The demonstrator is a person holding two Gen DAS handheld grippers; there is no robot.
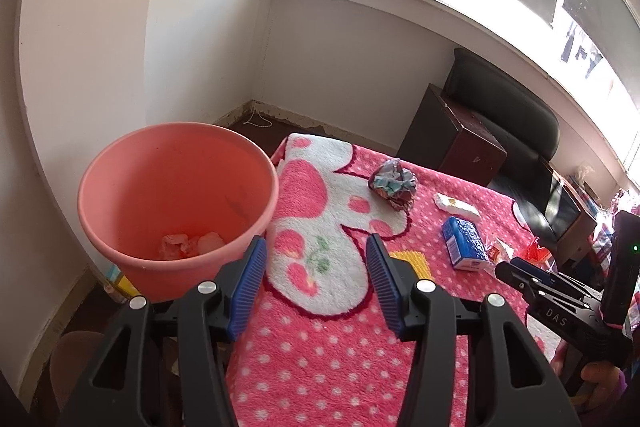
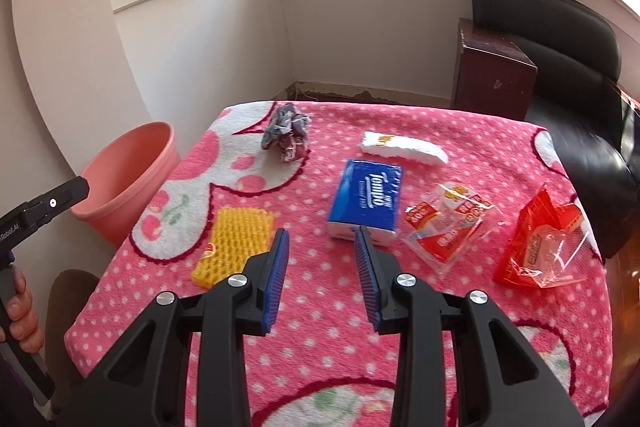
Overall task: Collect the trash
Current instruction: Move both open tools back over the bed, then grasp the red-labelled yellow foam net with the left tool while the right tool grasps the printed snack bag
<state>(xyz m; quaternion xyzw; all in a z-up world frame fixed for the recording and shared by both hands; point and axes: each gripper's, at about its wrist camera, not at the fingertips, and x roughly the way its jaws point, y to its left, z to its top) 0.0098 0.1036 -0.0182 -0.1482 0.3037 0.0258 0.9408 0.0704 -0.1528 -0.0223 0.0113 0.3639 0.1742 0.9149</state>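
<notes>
Looking along the left gripper (image 1: 316,277), the jaws stand apart with nothing between them, above the left edge of the surface (image 1: 320,367), which is covered by a pink dotted blanket. The pink bin (image 1: 176,203) stands just beside that edge, with pale scraps (image 1: 190,245) at its bottom. A crumpled wrapper ball (image 1: 393,185), a white foam piece (image 1: 456,206) and a blue tissue pack (image 1: 464,243) lie further right. The right gripper (image 1: 516,273) enters from the right edge.

In the right wrist view, the right gripper (image 2: 322,277) has its jaws apart and empty above the blanket. The blue tissue pack (image 2: 366,201) lies just beyond the right finger. The yellow foam net (image 2: 234,245) lies to the left, the crumpled wrapper ball (image 2: 286,135) far left, the white foam piece (image 2: 404,149) behind. A clear red-printed bag (image 2: 448,223) and a red bag (image 2: 540,247) lie to the right. The pink bin (image 2: 128,179) stands off the left edge.
</notes>
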